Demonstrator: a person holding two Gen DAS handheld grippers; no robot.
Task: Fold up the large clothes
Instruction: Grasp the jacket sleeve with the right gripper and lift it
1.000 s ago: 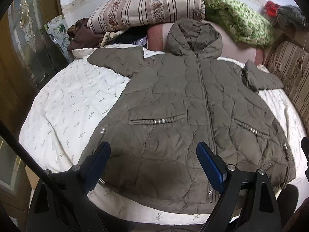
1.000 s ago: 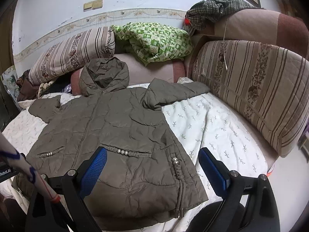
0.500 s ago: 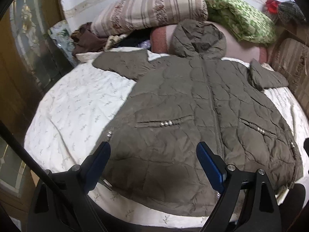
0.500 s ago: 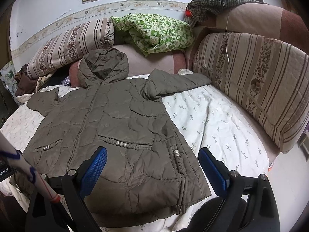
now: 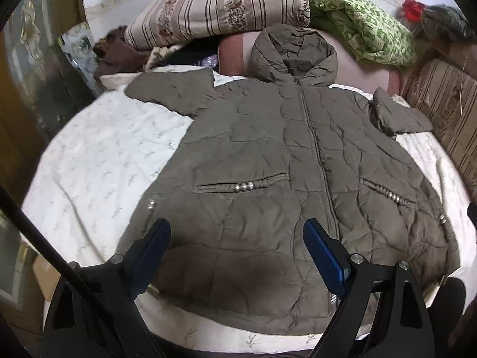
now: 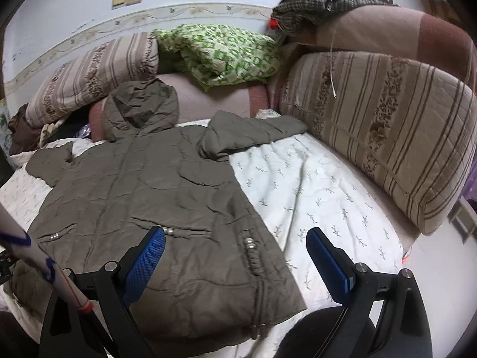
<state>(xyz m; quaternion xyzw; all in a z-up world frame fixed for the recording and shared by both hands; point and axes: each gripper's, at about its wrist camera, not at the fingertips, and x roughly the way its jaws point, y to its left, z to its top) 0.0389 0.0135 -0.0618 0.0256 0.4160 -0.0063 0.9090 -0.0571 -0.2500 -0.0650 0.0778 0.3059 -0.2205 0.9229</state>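
Observation:
An olive quilted hooded jacket (image 5: 268, 161) lies flat and zipped, front up, on a white patterned bed sheet (image 5: 98, 155). Its hood rests against a pink cushion and both sleeves spread outward. It also shows in the right wrist view (image 6: 155, 185). My left gripper (image 5: 237, 238) is open and empty, above the jacket's lower left hem. My right gripper (image 6: 235, 247) is open and empty, above the jacket's lower right edge near the beaded side (image 6: 250, 244).
Striped pillows (image 5: 217, 9) and a green patterned quilt (image 5: 366, 35) are piled at the bed's head. A large striped cushion (image 6: 387, 128) lines the right side. Dark clothes (image 5: 116, 56) lie at the far left. The sheet (image 6: 313, 185) is bare right of the jacket.
Both grippers have moved forward and lower toward the jacket, so it looks larger and nearer. Both stay open and empty. The jacket has not moved.

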